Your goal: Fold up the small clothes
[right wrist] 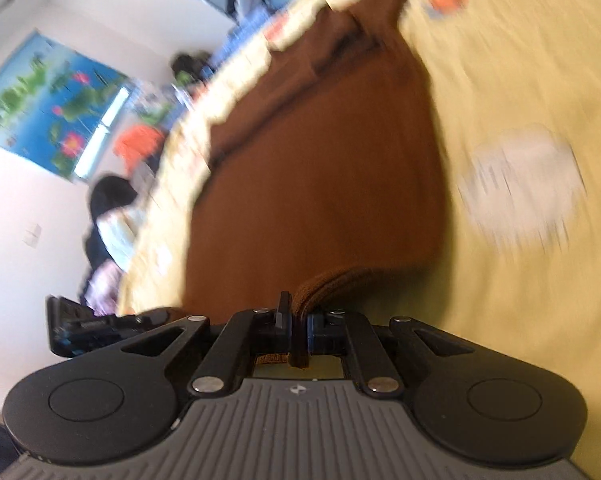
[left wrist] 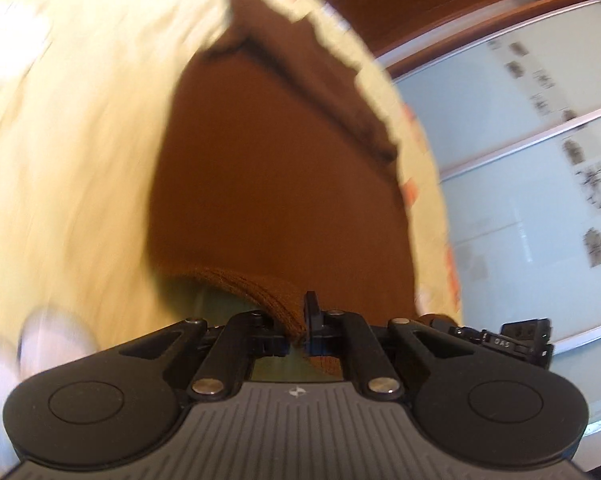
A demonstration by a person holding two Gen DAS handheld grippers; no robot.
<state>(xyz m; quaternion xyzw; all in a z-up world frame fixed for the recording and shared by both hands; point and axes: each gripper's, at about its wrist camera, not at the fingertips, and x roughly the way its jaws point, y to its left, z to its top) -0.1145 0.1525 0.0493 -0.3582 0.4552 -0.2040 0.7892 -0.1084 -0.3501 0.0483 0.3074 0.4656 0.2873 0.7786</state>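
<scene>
Brown garment: long axis runs away from both grippers across the yellow cover.
Left gripper: clenched on its ribbed hem.
Right gripper: likewise.

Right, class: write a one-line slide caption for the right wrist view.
Right gripper shut on the hem of a brown garment spread over a yellow cloth.

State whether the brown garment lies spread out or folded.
Mostly spread: the brown garment lies flat on the yellow sheet, its near ribbed edge lifted.
</scene>
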